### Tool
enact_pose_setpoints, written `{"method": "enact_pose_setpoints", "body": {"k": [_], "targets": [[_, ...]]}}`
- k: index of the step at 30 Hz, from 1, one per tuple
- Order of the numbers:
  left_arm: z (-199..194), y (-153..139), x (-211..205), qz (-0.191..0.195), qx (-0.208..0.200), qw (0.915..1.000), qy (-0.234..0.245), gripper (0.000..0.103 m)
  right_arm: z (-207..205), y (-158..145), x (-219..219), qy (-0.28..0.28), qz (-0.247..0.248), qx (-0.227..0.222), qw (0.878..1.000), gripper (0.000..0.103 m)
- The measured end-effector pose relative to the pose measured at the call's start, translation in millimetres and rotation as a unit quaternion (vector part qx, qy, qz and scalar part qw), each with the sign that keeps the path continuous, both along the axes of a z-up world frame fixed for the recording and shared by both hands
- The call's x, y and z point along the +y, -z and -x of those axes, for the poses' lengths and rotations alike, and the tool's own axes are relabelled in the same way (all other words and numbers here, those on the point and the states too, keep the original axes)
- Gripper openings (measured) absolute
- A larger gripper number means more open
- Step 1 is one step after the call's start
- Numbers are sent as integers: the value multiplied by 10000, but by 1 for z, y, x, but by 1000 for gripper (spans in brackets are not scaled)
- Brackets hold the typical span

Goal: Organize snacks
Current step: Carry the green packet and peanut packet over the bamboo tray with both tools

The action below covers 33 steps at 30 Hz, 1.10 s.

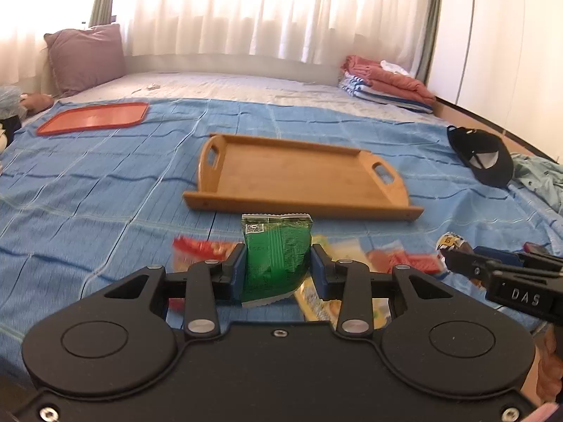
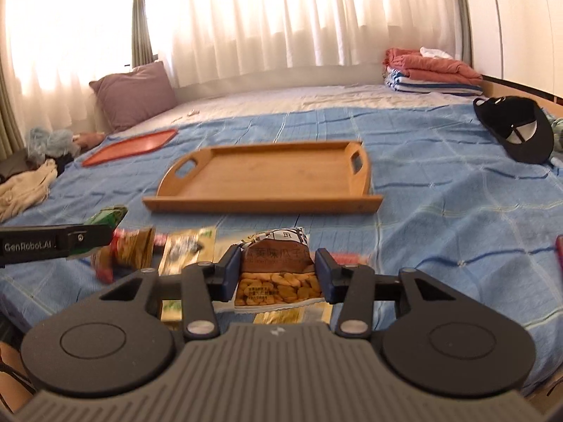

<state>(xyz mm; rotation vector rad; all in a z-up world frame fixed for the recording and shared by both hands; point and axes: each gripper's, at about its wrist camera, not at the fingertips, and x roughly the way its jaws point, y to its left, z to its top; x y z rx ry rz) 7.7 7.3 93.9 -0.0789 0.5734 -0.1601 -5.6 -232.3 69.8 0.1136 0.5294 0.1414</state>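
Note:
My left gripper (image 1: 277,260) is shut on a green snack packet (image 1: 276,256) and holds it upright above the blue blanket, in front of the empty wooden tray (image 1: 302,172). My right gripper (image 2: 278,267) is shut on a brown and white nut snack packet (image 2: 278,267), also short of the wooden tray (image 2: 260,179). Several more snack packets (image 2: 186,249) lie on the blanket beneath and between the grippers. The left gripper and its green packet (image 2: 105,216) show at the left of the right wrist view. The right gripper's body (image 1: 510,281) shows at the right of the left wrist view.
A red flat tray (image 1: 95,117) lies far left on the blanket. A black cap (image 1: 485,156) lies to the right. Folded towels (image 1: 383,84) are stacked at the back right. A purple pillow (image 1: 84,58) leans at the back left. Loose clothes (image 2: 24,183) lie at the left edge.

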Motion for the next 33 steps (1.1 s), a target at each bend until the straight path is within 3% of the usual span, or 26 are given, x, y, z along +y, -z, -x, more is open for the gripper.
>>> {"method": "enact_pose_setpoints", "body": {"k": [5, 13, 22, 27, 30, 33], "targets": [[-20, -19, -2, -12, 13, 9999, 150, 36, -19, -24, -15, 113, -222, 15, 9997, 50], [-67, -62, -4, 131, 48, 9991, 394, 36, -60, -65, -25, -14, -174, 26, 9998, 50], [-124, -108, -18, 40, -118, 9979, 635, 36, -114, -104, -27, -84, -105, -40, 9999, 50], [-167, -108, -27, 285, -35, 9971, 710, 36, -153, -103, -24, -218, -116, 97, 9996, 50], [-197, -95, -30, 458, 83, 9965, 697, 36, -178, -94, -22, -305, -110, 218, 9992, 50], [-224, -76, -34, 388, 185, 9967, 696, 36, -201, -80, -21, -257, -121, 430, 9987, 50]]}}
